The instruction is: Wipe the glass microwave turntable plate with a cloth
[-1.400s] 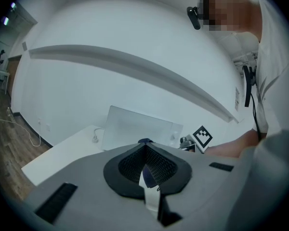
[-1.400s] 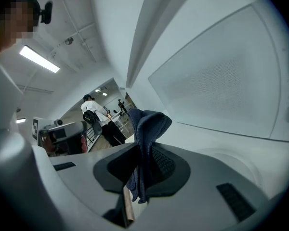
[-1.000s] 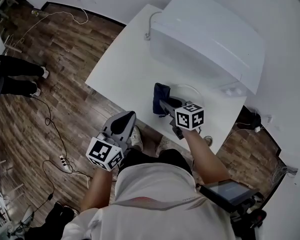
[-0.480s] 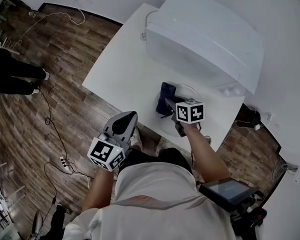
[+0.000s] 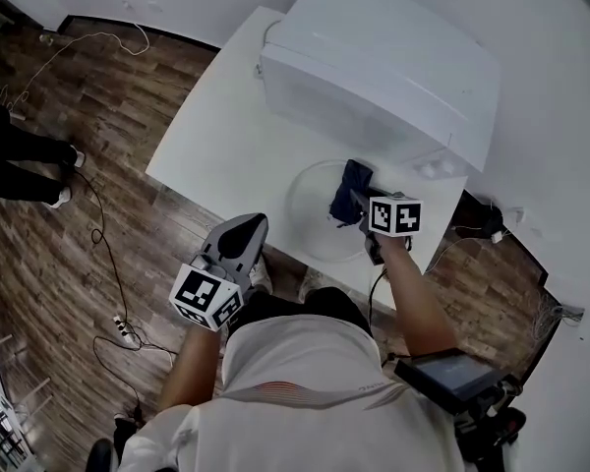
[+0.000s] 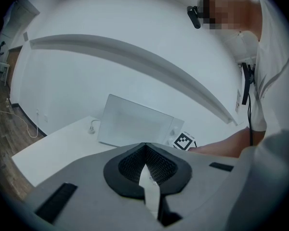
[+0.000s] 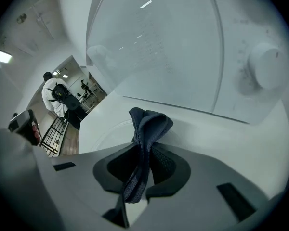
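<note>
Step in hand: wiping, judged under way. The right gripper (image 5: 351, 201) carries the cloth (image 5: 352, 180) down onto the plate (image 5: 310, 205), at the plate's right side, close in front of the microwave (image 5: 374, 67). The plate lies flat on the counter (image 5: 221, 136), near its front edge.

Right fingers (image 7: 169, 166): closed on the cloth, pinching a bunched fold. A tuft stands out past the tips and a tail hangs back between the pads. From the head view the tuft appears to touch the glass; contact is not certain from the right gripper view.

Left gripper (image 5: 241, 236): fingers (image 6: 130, 165) shut tip to tip, nothing between them. It hangs off the counter's front edge, well apart from the plate, touching nothing.

Next move (judgement): sweep the cloth across the rest of the glass with light downward pressure. The plate is unrestrained and could slide towards the edge, so the left gripper may need to steady its rim.
</note>
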